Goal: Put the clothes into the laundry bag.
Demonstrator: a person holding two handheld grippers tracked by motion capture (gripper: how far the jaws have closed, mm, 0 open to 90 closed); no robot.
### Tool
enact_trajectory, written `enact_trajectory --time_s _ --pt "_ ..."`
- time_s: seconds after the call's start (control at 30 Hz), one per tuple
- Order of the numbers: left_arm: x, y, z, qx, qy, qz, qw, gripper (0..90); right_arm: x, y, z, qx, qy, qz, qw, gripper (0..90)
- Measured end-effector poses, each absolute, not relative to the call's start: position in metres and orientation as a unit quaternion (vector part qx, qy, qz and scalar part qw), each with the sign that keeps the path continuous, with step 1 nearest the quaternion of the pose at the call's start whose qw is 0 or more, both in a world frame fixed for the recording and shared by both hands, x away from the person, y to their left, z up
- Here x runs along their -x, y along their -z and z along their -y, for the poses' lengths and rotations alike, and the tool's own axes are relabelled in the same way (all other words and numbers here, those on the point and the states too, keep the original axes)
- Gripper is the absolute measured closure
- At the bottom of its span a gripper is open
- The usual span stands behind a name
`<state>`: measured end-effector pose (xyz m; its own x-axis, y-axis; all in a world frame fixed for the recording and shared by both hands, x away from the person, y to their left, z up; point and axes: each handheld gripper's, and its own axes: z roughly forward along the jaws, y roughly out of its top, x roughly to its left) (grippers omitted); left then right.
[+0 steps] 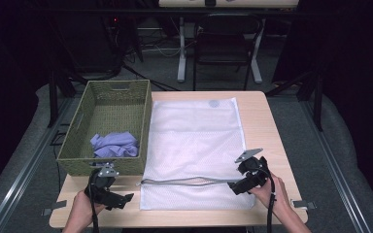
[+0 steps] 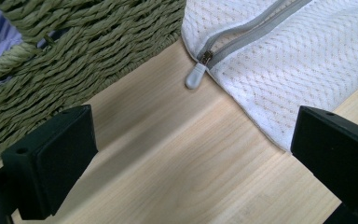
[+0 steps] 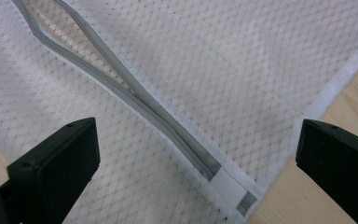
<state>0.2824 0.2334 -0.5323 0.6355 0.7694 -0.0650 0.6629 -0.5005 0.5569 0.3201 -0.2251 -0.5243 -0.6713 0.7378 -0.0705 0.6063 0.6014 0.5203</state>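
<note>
While your two hands rest at the near edge of the table [image 1: 272, 121], both tools stand unloaded. Your left gripper [image 1: 126, 198] lies low over bare wood at the near left, jaws spread wide, nothing between them. In the left gripper view its black pads [image 2: 51, 158] frame the tabletop, with the zipper pull [image 2: 195, 77] lying on the wood just ahead, off the corner of the mesh bag [image 2: 307, 56].

Your right gripper [image 1: 234, 187] sits over the near right part of the bag, jaws likewise spread and gripping nothing. The right gripper view shows the closed end of the grey zipper [image 3: 168, 126] running between the pads, finished by a small white tab [image 3: 226, 184]; farther along, the two zipper tapes part and the bag stands open there.

Beyond the tools, the white mesh bag [image 1: 194, 141] lies flat across the middle of the table, its zipper [image 1: 184, 182] crossing the near portion. A small round grey mark [image 1: 214, 104] sits near the bag's far edge; any writing on it is too small to read. No other label or brand is legible.

Just left of the bag, touching or nearly so, stands the green woven basket [image 1: 121, 92]. A crumpled lilac cloth [image 1: 115, 144] lies in its near end.

Behind the table, a black chair [image 1: 223, 43] stands on the floor.
</note>
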Motion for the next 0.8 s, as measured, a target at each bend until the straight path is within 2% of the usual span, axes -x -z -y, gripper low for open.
enact_trajectory --time_s 0.8 --pt "-0.283 0.533 -0.234 -0.862 -0.093 -0.416 0.275 0.1 -0.348 0.532 0.168 -0.333 -0.224 -0.907 0.129 0.0"
